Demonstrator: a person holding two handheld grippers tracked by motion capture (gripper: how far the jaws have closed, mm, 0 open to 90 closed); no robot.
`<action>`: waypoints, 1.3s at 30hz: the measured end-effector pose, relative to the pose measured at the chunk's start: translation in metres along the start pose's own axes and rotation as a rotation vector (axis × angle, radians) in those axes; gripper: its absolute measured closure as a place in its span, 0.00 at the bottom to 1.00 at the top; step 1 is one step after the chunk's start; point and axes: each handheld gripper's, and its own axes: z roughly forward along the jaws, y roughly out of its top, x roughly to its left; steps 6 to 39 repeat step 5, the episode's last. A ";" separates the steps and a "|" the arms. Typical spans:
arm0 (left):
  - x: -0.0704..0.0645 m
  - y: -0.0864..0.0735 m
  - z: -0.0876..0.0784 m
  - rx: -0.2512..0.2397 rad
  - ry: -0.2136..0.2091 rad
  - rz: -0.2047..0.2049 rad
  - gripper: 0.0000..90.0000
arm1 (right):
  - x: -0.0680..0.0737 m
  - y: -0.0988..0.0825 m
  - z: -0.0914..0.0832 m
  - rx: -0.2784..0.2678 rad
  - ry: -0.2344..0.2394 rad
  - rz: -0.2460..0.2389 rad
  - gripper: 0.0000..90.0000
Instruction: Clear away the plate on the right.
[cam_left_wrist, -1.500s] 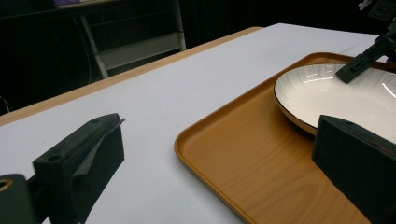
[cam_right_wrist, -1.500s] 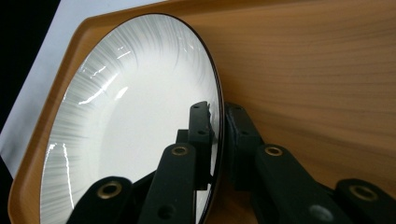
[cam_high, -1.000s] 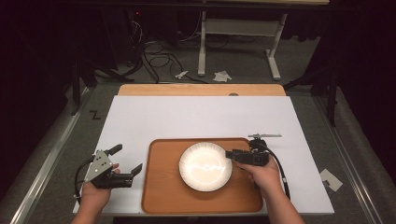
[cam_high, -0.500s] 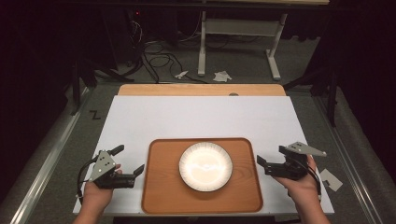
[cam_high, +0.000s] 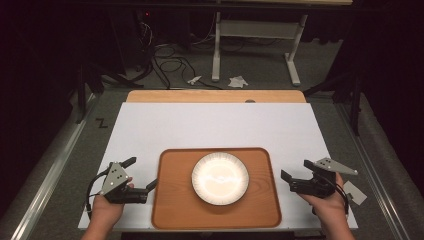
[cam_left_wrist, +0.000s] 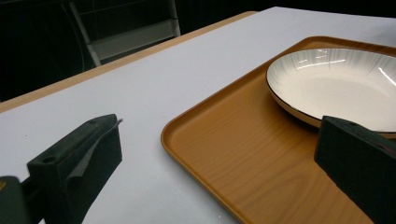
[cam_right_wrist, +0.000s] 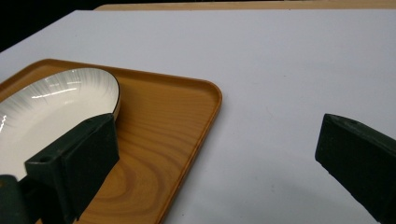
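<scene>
My read is that the plate (cam_high: 220, 178) is already set down in the middle of the wooden tray (cam_high: 170, 210), and neither tool has hold of anything, so what is left, if anything, looks like lifting or shifting the tray itself from both ends.

Starting on my left: the left gripper (cam_high: 141, 175) sits just off the tray's near-left edge, jaws spread wide and empty. In the left gripper view one jaw hangs over the white table cover (cam_left_wrist: 154, 88) and the other over the tray's wood, so the tray's rim lies between them, untouched as far as I can tell. The plate lies ahead and to that gripper's right.

Across the tray, the right gripper (cam_high: 296, 172) waits just beside the right-hand edge, also wide open, gripping nothing. From its own view the tray corner (cam_right_wrist: 205, 100) sits between the jaws, the plate beyond its left jaw.
</scene>
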 end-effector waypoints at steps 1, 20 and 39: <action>-0.001 0.000 0.001 0.003 -0.001 0.002 0.02 | -0.001 0.000 -0.001 -0.001 0.001 0.015 0.00; -0.003 0.001 0.001 0.007 -0.003 0.014 0.02 | -0.003 -0.001 -0.001 0.001 0.008 0.022 0.00; -0.003 0.001 0.001 0.007 -0.003 0.014 0.02 | -0.003 -0.001 -0.001 0.001 0.008 0.022 0.00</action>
